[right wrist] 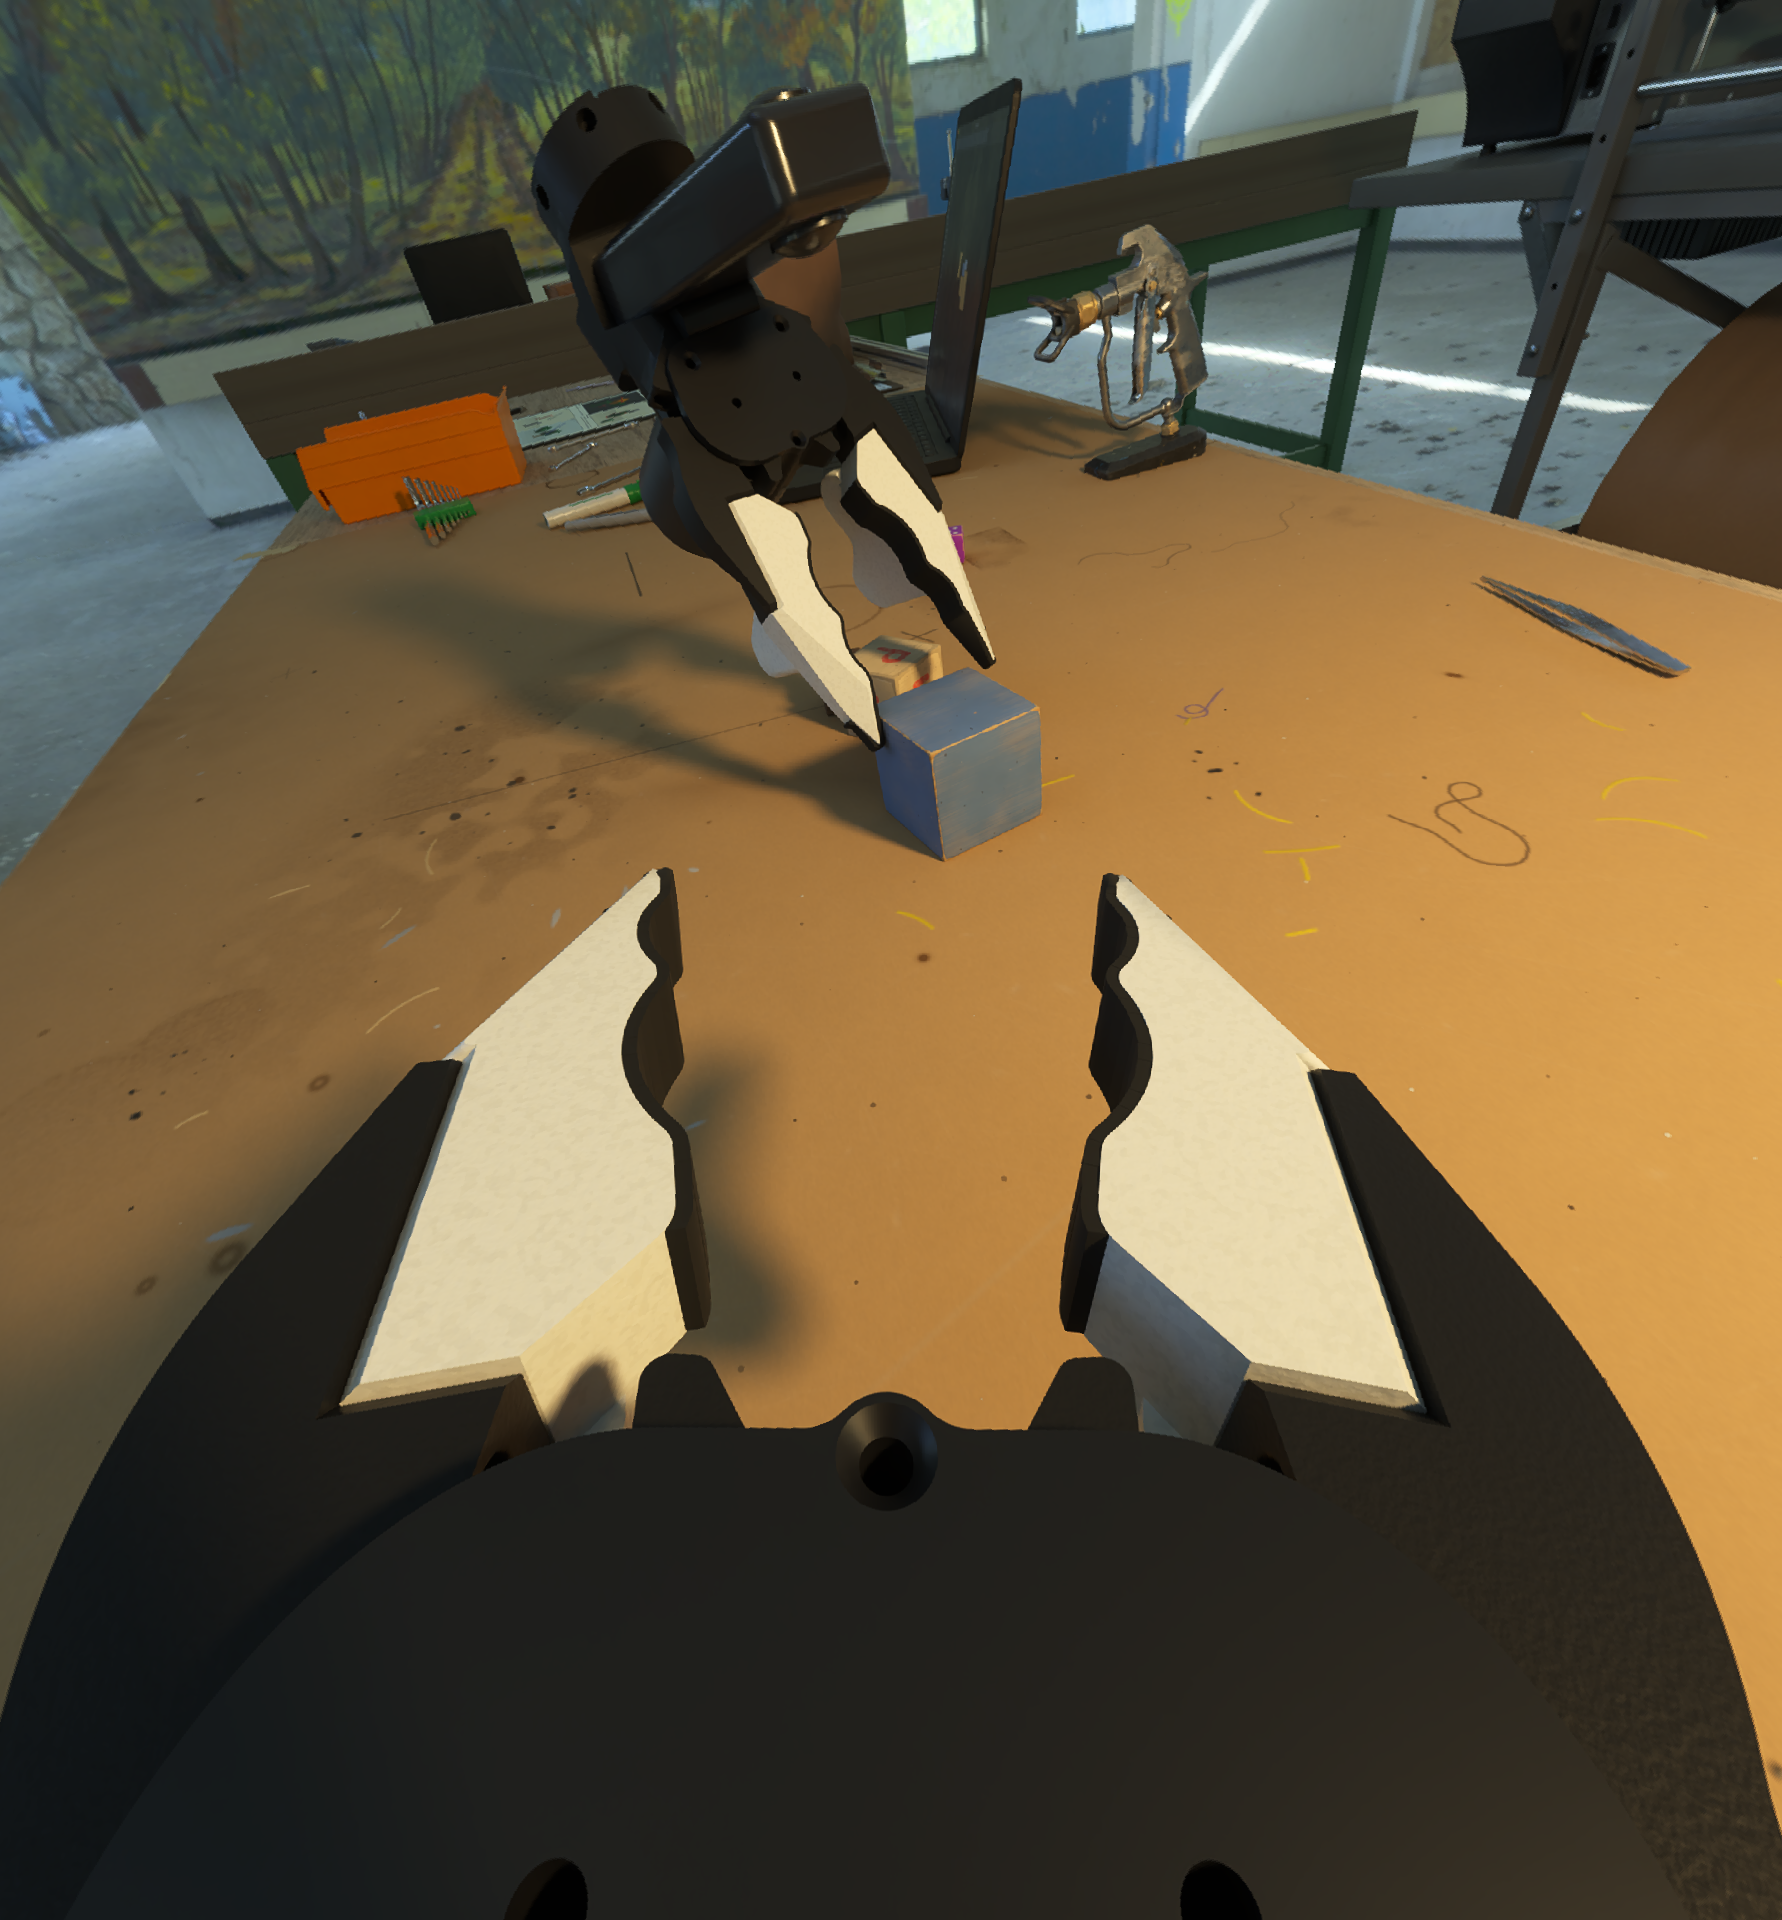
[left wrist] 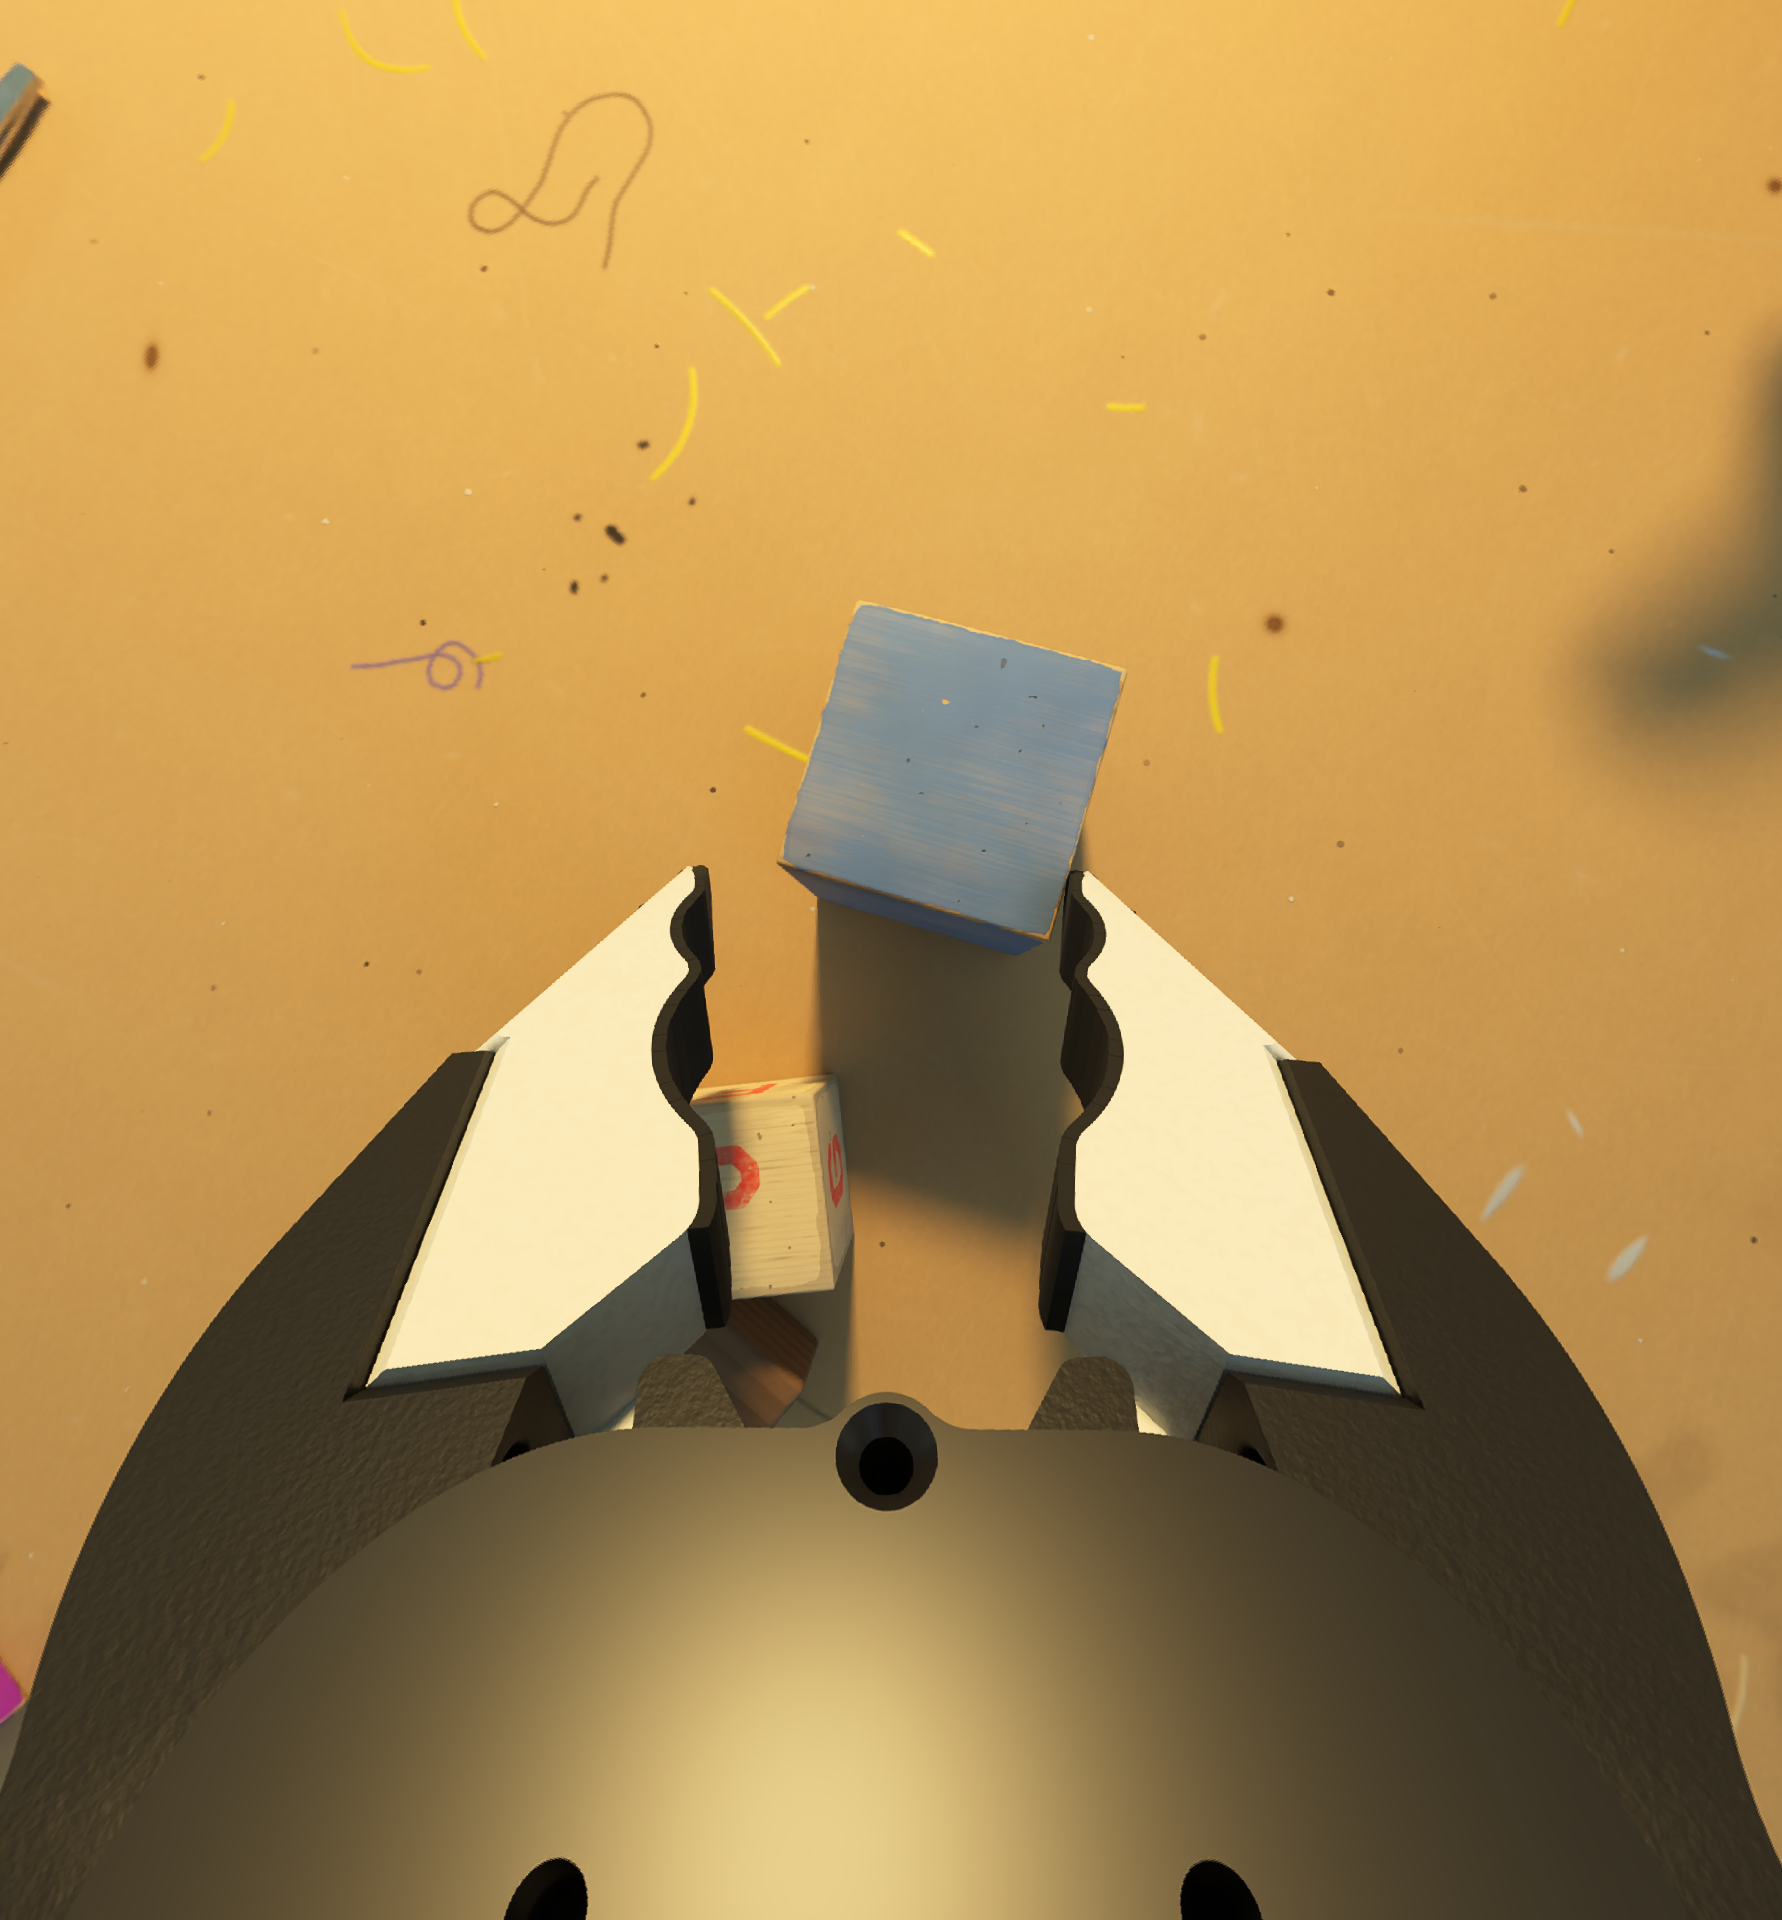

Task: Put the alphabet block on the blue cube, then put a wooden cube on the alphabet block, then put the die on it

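Right wrist view: blue cube [right wrist: 960,764] mid-table [right wrist: 243,1039].

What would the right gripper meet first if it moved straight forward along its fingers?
Probably the bare tabletop: the right gripper is open and points down at it. The blue cube lies farther along.

I see warm, bright light raking low across the scuffed orange-brown fibreboard tabletop [right wrist: 1386,1039]. The worn blue-painted wooden cube [left wrist: 954,774] throws a long dark shadow toward my left camera. Both wide-angle views bow at the edges; a shadow at far right looks soft.
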`<action>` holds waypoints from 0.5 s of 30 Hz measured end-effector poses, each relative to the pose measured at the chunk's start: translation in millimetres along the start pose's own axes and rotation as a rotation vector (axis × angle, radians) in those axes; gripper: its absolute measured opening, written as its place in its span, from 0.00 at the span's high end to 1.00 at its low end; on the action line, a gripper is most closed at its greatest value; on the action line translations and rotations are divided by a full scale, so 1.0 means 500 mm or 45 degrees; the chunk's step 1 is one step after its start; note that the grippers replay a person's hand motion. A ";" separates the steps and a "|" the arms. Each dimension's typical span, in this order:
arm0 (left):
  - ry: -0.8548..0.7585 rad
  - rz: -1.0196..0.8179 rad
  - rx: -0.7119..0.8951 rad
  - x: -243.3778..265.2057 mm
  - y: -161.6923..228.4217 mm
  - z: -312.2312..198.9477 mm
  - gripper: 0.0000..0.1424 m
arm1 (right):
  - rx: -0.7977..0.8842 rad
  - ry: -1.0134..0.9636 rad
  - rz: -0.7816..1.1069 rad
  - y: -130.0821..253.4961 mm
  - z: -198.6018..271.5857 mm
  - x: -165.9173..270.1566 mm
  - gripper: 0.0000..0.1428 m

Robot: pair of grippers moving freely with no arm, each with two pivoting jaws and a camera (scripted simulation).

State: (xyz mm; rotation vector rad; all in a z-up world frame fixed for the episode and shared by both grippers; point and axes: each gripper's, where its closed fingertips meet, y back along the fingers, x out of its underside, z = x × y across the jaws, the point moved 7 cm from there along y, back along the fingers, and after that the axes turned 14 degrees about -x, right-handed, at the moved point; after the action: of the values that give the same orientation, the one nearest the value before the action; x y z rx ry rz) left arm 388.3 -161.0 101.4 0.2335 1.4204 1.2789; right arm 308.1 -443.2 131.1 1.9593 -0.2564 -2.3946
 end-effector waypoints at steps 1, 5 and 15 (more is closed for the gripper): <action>0.008 -0.006 -0.016 0.001 0.003 0.001 0.52 | 0.000 0.002 -0.001 0.000 0.000 0.000 0.44; 0.115 -0.039 -0.163 0.039 0.056 0.032 0.45 | 0.007 0.014 -0.001 0.003 0.004 -0.004 0.44; 0.340 -0.094 -0.294 0.142 0.104 0.050 0.41 | -0.020 0.021 0.010 -0.011 0.010 -0.006 0.44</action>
State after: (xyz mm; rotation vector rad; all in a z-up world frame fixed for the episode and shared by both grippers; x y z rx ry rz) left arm 358.9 -74.6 106.4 -0.1500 1.4728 1.4383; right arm 304.3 -436.9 134.1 1.9663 -0.2437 -2.3673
